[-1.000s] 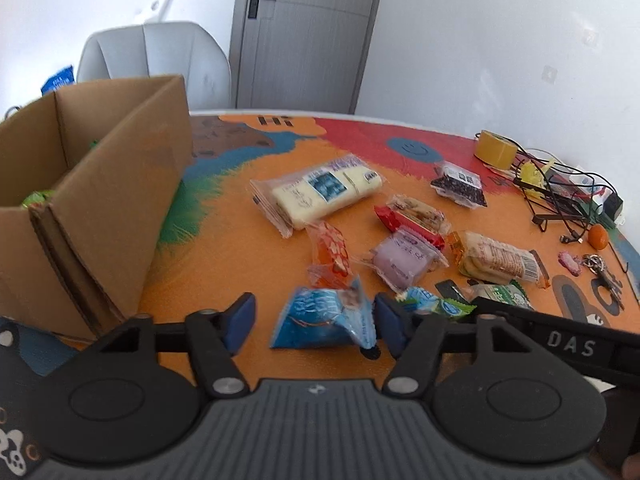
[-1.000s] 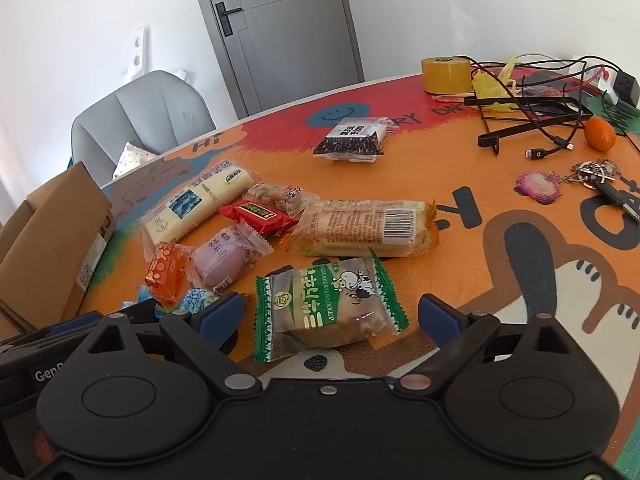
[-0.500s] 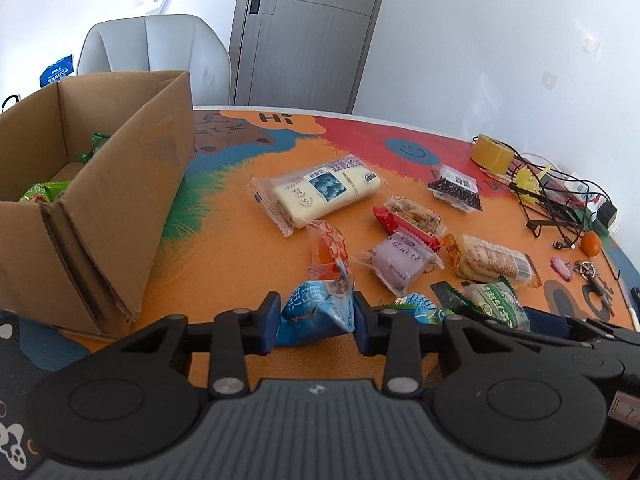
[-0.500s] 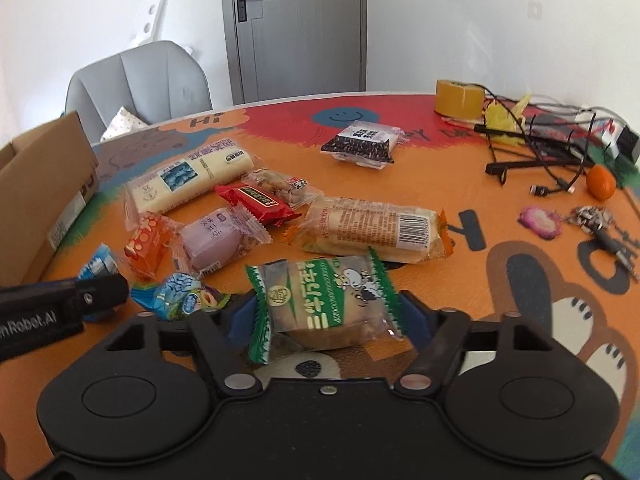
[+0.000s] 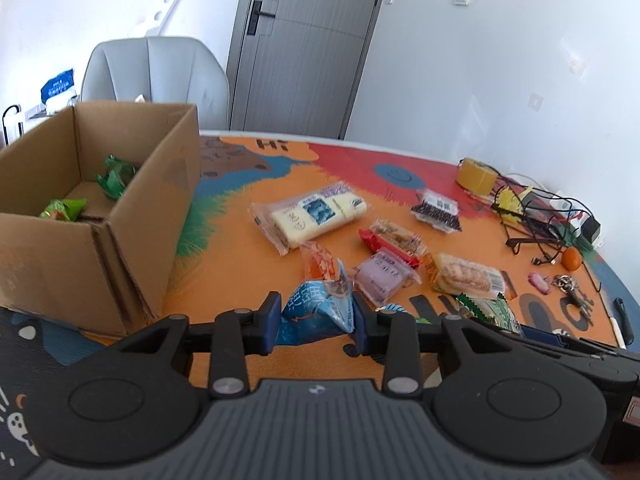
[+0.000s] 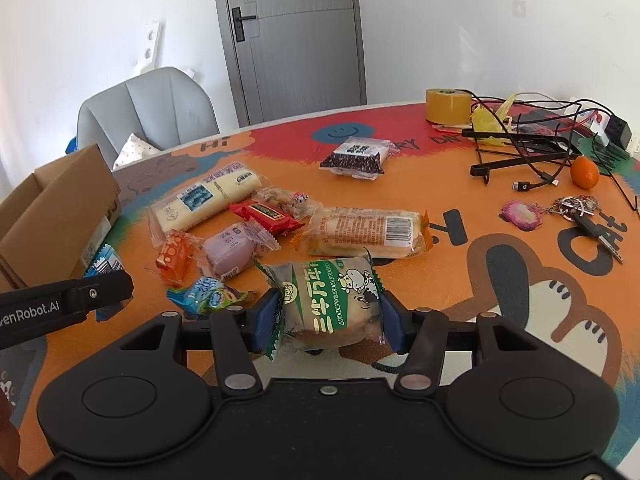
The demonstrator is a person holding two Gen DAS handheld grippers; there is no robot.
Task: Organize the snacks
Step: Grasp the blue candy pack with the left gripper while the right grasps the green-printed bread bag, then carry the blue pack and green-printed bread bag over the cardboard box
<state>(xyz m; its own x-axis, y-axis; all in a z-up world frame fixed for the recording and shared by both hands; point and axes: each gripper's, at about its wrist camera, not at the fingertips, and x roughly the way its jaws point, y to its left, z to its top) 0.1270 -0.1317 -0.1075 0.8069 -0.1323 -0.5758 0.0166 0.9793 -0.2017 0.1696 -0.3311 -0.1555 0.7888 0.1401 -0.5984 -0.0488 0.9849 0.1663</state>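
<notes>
Snacks, loose lot, on a table (image 5: 248, 272) with a colourful cartoon cover; landmark: cardboard box (image 5: 132, 216).

Left wrist view: left gripper (image 5: 316, 322) clenched on a blue snack packet (image 5: 318, 312), pads pressing both its sides, packet lifted clear of the table, just right of the box's near corner. Box open-topped, holding green-wrapped snacks (image 5: 64, 210). Right of the box: long pale bar packet (image 5: 312, 214), orange packet (image 5: 320, 264), purple packet (image 5: 384, 278), red packet (image 5: 386, 246), biscuit packet (image 5: 466, 278), dark seaweed-coloured packet (image 5: 436, 210). Far right of the box: yellow tape roll (image 5: 476, 174), tangled cables (image 5: 536, 216), small orange fruit (image 5: 571, 259).

Right wrist view: right gripper (image 6: 328, 320) closing on a green-and-white cake packet (image 6: 332, 300), blue pads against both its ends, well right of the box (image 6: 60, 216). Small blue candy packet (image 6: 208, 296) lies between box and green packet. Keys (image 6: 580, 208) farthest right of the box. Grey chair (image 6: 148, 108) behind the box.
</notes>
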